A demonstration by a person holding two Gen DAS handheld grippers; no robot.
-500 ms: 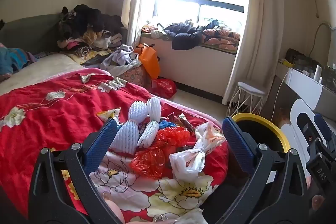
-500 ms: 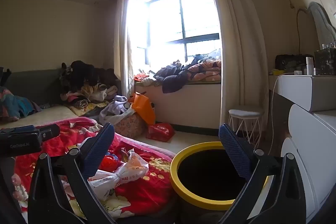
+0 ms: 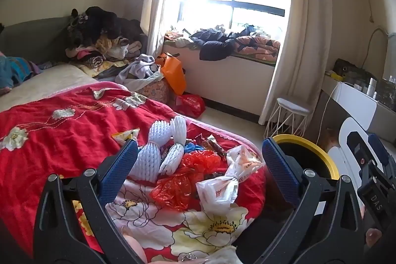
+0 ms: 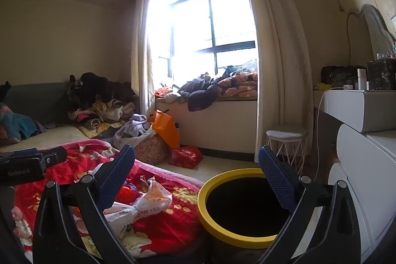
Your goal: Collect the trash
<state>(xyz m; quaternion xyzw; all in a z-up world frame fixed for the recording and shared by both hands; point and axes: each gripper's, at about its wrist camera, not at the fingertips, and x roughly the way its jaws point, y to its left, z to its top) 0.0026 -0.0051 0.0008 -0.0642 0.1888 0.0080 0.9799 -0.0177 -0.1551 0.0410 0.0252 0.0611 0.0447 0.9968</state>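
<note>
Bed (image 3: 61,130): red floral quilt; the trash lies in a heap at its foot corner, just beside the bin.
Bin (image 4: 237,204): yellow rim, dark inside, on the floor, apparently empty.
Step in hand: approach; nothing picked yet.
Left hand-held gripper (image 3: 198,165): jaws wide, empty, aimed at the heap.
Right hand-held gripper (image 4: 196,168): jaws wide, empty, over the bin rim.
White tied bag (image 3: 222,182): nearest the bin; orange print, unreadable.
Red plastic bag (image 3: 183,182): crumpled, touching the white bag.
Foam fruit nets (image 3: 158,147): white, at the heap's far side.
Next move: lower the left jaws onto one soft piece, close, carry it to the bin.
Writing: "DAS" on the right device, seen in the left view.
</note>
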